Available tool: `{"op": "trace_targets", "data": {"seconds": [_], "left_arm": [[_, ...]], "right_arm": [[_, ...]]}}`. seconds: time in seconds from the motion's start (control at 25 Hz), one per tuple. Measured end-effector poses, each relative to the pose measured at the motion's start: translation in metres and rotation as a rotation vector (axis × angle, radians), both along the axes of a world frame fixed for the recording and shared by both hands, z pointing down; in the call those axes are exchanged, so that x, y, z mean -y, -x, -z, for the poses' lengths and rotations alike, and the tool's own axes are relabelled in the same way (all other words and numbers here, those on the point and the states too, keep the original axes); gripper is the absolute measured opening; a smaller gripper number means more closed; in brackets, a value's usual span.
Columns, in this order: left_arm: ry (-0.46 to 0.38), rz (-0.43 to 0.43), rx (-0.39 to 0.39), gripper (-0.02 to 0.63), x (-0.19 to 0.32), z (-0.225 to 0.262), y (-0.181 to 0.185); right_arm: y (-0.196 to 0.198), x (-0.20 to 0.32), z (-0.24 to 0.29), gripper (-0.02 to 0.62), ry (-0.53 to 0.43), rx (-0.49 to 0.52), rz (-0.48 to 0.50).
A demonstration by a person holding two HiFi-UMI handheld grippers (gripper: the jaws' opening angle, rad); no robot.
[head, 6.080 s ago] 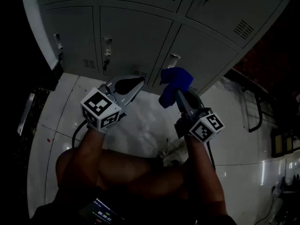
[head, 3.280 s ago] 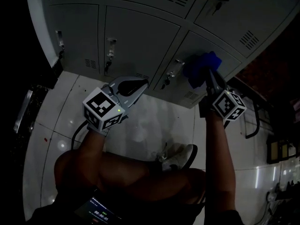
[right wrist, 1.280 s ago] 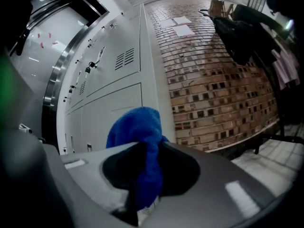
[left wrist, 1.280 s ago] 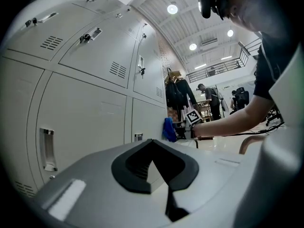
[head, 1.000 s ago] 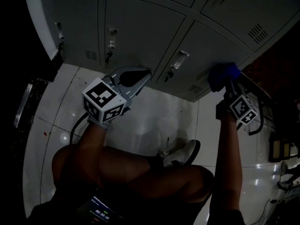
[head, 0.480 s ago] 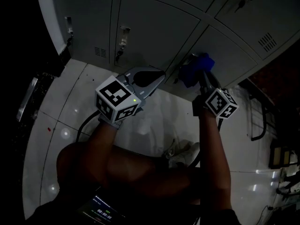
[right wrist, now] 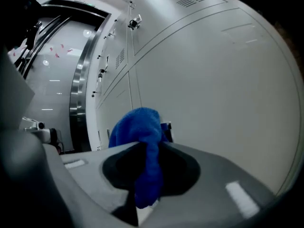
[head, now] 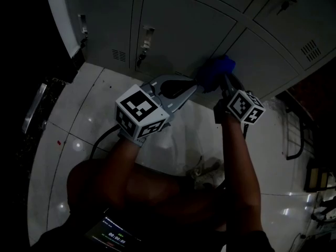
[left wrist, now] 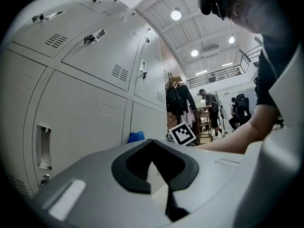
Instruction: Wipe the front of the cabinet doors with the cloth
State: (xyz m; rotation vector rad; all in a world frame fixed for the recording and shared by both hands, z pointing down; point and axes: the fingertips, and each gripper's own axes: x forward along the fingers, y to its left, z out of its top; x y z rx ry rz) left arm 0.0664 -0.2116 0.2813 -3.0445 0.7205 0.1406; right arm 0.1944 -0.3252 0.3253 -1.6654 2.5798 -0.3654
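Sliding left along the bottom row, the right tool (head: 222,77) stays clamped on the crumpled blue cloth (head: 214,67), which presses against the grey metal cabinet doors (head: 184,30) low down. Just beside it, the left tool (head: 193,86) hovers with its jaws together, empty.

Head view downward; gripper views near cabinet (head: 178,30).

The floor (head: 89,114) — glossy white tiles with dark joints — is catching small glints of light and carrying the grey cabinet (head: 184,30), which is standing along its far edge. A pale shoe (head: 207,168), dimly seen, is resting on the tiles below the arms, a thin dark frame (head: 294,135) is standing at the right, and a tiny red speck (head: 59,142) is lying at the left.
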Motion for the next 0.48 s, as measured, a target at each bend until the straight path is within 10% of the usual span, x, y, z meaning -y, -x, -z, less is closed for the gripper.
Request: {"op": "trace_targets", "data": {"seconds": [0.48], "left_arm": [[0.004,0.000,0.009,0.000,0.002,-0.003,-0.001]], "right_arm": [[-0.067,-0.012,0.006,0.075,0.017,0.035,-0.104]]}}
